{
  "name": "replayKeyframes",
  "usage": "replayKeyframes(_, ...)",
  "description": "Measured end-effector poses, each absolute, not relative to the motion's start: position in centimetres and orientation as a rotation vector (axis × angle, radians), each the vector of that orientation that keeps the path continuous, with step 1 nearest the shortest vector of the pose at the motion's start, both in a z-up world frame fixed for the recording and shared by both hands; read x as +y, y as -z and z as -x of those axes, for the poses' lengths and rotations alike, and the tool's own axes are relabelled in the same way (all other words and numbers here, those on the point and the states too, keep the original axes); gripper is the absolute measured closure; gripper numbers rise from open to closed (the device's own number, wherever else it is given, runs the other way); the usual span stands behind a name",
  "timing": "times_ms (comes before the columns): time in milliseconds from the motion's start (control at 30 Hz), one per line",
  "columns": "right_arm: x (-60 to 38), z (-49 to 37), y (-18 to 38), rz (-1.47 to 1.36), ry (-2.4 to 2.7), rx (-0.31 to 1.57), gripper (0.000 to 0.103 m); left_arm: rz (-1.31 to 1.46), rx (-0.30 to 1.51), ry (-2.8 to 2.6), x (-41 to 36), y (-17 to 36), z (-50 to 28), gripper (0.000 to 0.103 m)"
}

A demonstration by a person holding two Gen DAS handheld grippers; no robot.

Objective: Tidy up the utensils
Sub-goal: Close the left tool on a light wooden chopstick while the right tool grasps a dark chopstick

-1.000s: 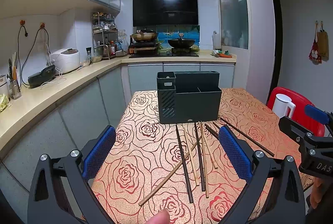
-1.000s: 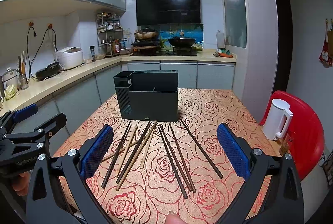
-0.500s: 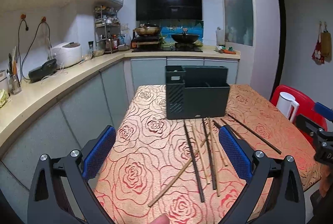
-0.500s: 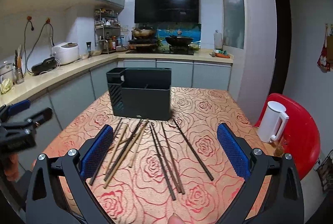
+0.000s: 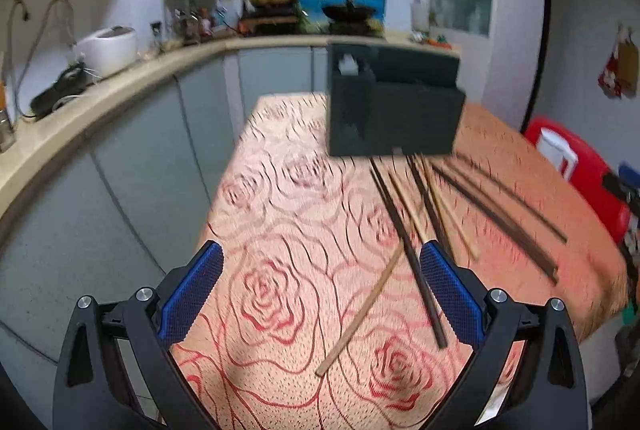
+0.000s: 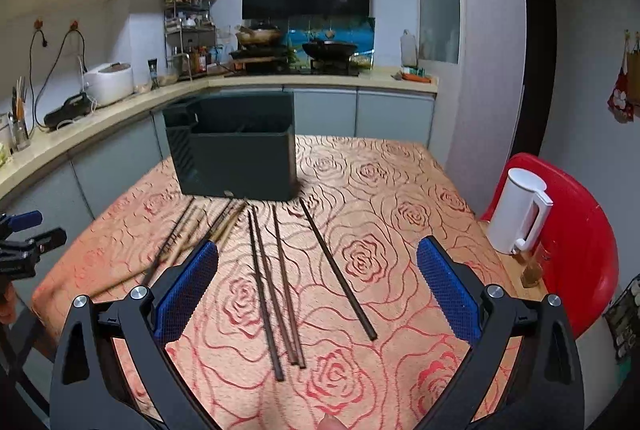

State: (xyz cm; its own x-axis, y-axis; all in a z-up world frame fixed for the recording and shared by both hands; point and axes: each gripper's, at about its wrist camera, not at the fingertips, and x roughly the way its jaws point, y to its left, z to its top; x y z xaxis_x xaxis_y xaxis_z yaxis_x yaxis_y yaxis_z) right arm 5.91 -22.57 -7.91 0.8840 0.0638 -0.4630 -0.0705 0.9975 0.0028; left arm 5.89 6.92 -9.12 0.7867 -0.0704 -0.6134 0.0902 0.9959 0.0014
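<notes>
left tool point(image 5: 320, 294): pads sitting wide apart, holding nothing, hovering over the tabletop point(image 5: 280, 230) near its front-left edge.
right tool point(image 6: 318, 286): also gaping wide, empty, hanging over the dark chopsticks.
holder point(image 6: 236, 154): dark green box standing upright at the far side of the tabletop, well ahead of both tools.
chopsticks, right view: three dark sticks point(image 6: 276, 290) lying between the pads, pointing toward the holder; one more dark stick point(image 6: 338, 270) lying just right of them.
chopsticks, left view: light bamboo stick point(image 5: 362, 310) lying diagonally between the pads; dark stick point(image 5: 408, 250) running beside the right pad point(image 5: 448, 294).
blur: left view is smearing, stick count unclear.
kettle point(image 6: 518, 210): white, sitting off to the right.
</notes>
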Motion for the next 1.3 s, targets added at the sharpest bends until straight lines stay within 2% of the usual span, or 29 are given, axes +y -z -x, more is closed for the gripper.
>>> replayKeyframes(133, -23.2, -6.6, 8.9, 0.02, -0.085, 0.505, 0.007, -0.061, 0.713, 0.13, 6.4, 11.2, -6.3, 0.009)
replayKeyframes(267, -23.5, -7.1, 9.7, 0.031, -0.1, 0.51, 0.007, -0.079, 0.763, 0.149, 6.1, 13.1, -6.7, 0.016)
replayKeyframes(367, -23.8, -7.4, 10.1, 0.031, -0.113, 0.515, 0.007, -0.069, 0.82, 0.157, 6.5, 14.8, -6.9, 0.025)
replayKeyframes(467, -24.1, -7.8, 10.6, 0.025, -0.121, 0.524, 0.007, -0.064, 0.862, 0.16, 6.7, 16.3, -7.2, 0.04)
replayKeyframes(567, -24.6, -8.0, 11.0, 0.021, -0.121, 0.535, 0.007, -0.07, 0.851, 0.161, 6.7, 16.5, -7.1, 0.048)
replayKeyframes(700, -25.6, -8.2, 11.5, 0.025, -0.111, 0.544, 0.007, -0.076, 0.838, 0.179, 6.3, 16.5, -6.8, 0.064)
replayKeyframes(933, -27.2, -8.7, 13.7, 0.035, -0.094, 0.607, 0.027, -0.074, 0.823, 0.183, 6.0, 16.4, -6.3, 0.087)
replayKeyframes(1167, -27.7, -10.0, 16.2, 0.032, -0.128, 0.682, 0.054, -0.066, 0.83, 0.213, 5.5, 16.3, -6.3, 0.09)
replayKeyframes(1300, -27.0, -10.8, 17.2, 0.062, -0.136, 0.701, 0.06, -0.061, 0.829, 0.214, 5.4, 16.4, -6.2, 0.09)
